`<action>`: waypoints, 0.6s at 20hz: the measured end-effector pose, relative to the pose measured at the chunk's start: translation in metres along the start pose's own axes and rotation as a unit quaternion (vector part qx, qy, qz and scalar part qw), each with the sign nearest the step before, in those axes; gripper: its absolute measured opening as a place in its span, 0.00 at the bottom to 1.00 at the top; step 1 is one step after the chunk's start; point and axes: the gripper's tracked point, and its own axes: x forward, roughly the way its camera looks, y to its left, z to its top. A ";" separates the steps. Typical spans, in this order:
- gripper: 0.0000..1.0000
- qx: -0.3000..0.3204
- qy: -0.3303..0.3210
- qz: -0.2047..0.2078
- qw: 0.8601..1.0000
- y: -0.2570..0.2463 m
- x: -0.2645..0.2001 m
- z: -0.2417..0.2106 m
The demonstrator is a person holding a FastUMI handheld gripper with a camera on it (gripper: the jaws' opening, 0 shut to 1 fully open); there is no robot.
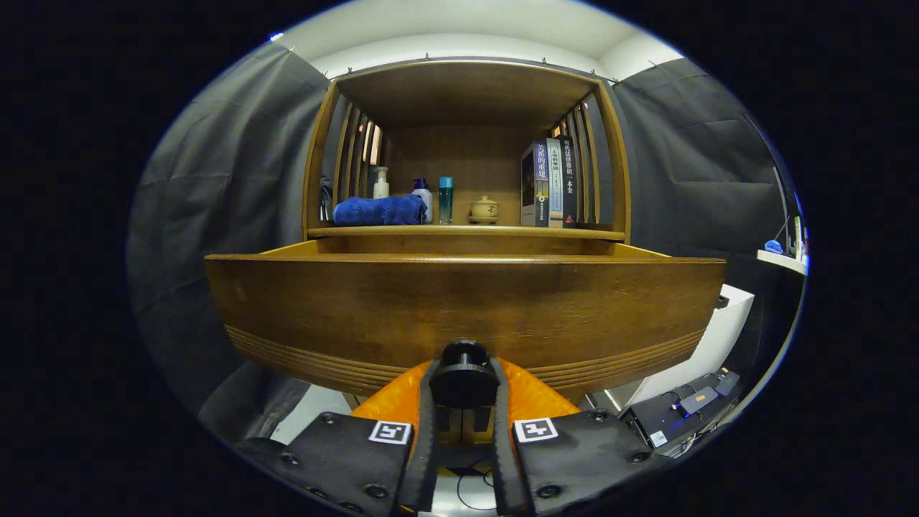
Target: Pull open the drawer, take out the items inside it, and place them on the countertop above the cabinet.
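The tongs are clamped on the round knob of the wooden drawer, which stands pulled out below the tabletop carrying a blue towel, bottles and books. The opening step appears nearly done; next the tongs must let go and reach over the front. The drawer's contents are hidden behind its front panel.

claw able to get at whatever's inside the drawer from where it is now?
Probably not yet. The claw is shut on the drawer knob, low against the drawer front, which blocks the inside. The drawer looks pulled out, so letting go and coming over the top edge should work.
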 end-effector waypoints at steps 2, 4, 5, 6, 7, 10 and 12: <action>0.39 0.005 0.002 0.002 1.000 0.001 -0.002 -0.001; 0.39 -0.001 -0.005 -0.002 1.000 0.001 -0.002 0.000; 0.40 0.000 -0.005 -0.005 1.000 0.001 -0.002 -0.001; 0.42 0.003 -0.006 -0.006 1.000 0.001 -0.001 -0.001; 0.43 0.008 -0.004 -0.007 1.000 0.000 -0.002 -0.002; 0.53 0.017 -0.007 0.004 1.000 0.009 -0.004 -0.001; 0.62 0.014 -0.004 0.022 1.000 0.021 -0.006 -0.002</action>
